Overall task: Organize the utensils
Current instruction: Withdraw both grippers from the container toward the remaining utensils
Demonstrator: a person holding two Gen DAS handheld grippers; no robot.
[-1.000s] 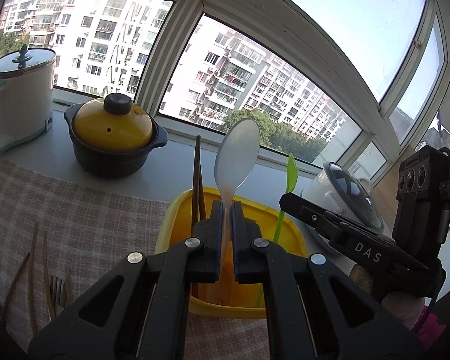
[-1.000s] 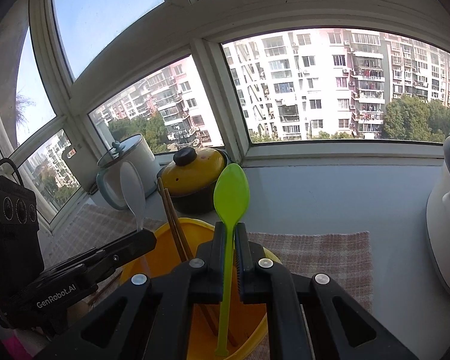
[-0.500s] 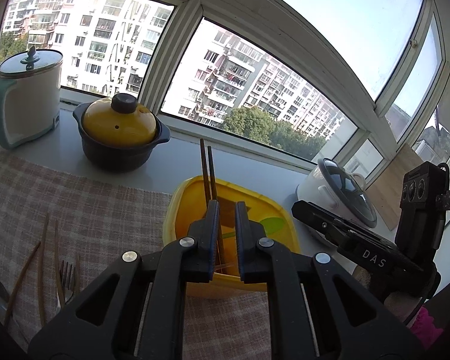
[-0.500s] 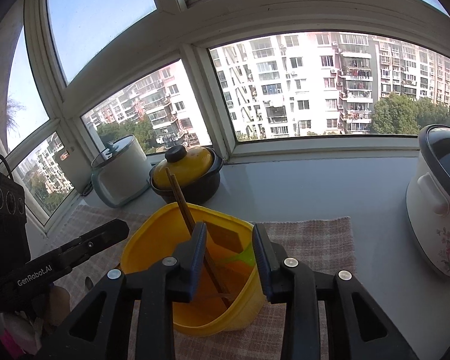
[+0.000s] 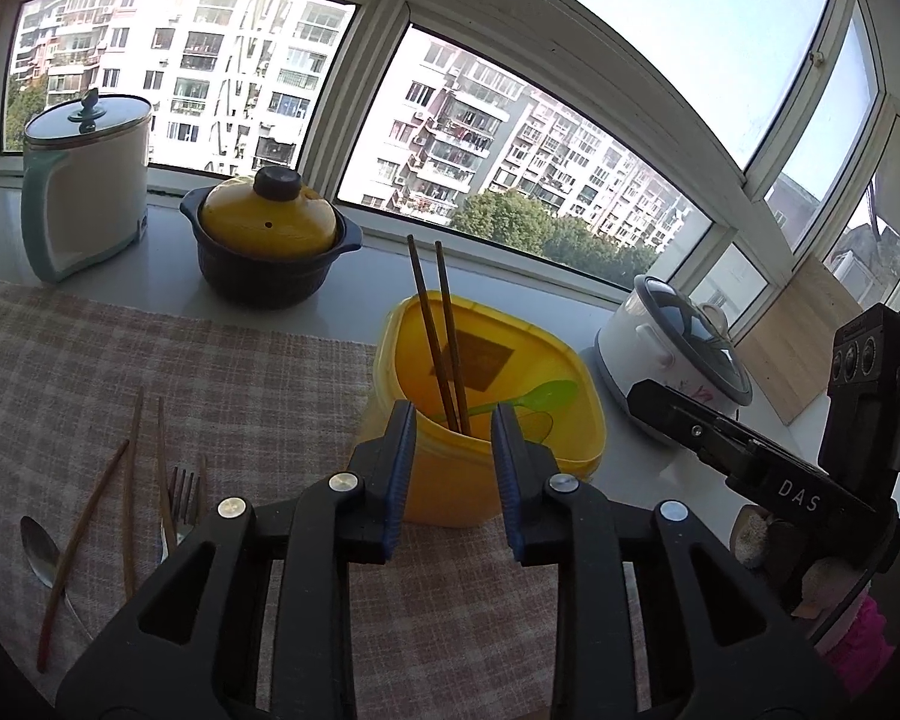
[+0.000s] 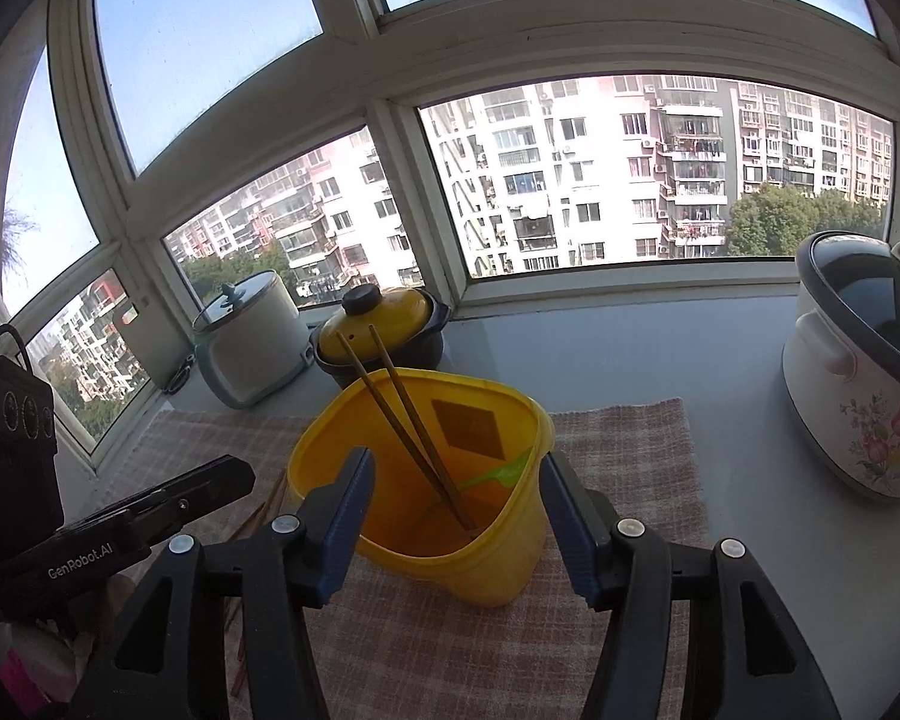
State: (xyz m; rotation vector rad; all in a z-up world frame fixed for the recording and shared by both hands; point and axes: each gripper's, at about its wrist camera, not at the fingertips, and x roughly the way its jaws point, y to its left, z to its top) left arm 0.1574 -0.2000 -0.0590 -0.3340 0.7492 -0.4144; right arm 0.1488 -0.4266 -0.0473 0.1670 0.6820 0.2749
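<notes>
The yellow container [image 5: 480,480] stood upright on the checked cloth [image 5: 150,372] and served as the landmark for all else. Inside it, a pair of brown chopsticks [image 5: 444,330] leaned against the far wall, their tips rising above the rim. A green spoon [image 5: 534,396] lay inside as well, its bowl resting near the container's right rim; in the right wrist view only a green patch [image 6: 498,471] of it showed low against the inner wall.

My left gripper [image 5: 453,420] hung just in front of the container, jaws narrow and opening, with nothing pressed between the pads. My right gripper [image 6: 456,468] hung in front of the container on the other side, jaws wider and opening, likewise holding nothing; the container merely showed through the gap.

To the left of the container, on the cloth, lay loose chopsticks [image 5: 129,468], a fork [image 5: 183,492] and a metal spoon [image 5: 39,546], well apart from it. Behind the container to the left stood a dark pot with a yellow lid [image 5: 270,240], and further left a white kettle [image 5: 84,186]. To the right of the container, off the cloth, stood a white cooker [image 5: 672,360] with a flower pattern.
</notes>
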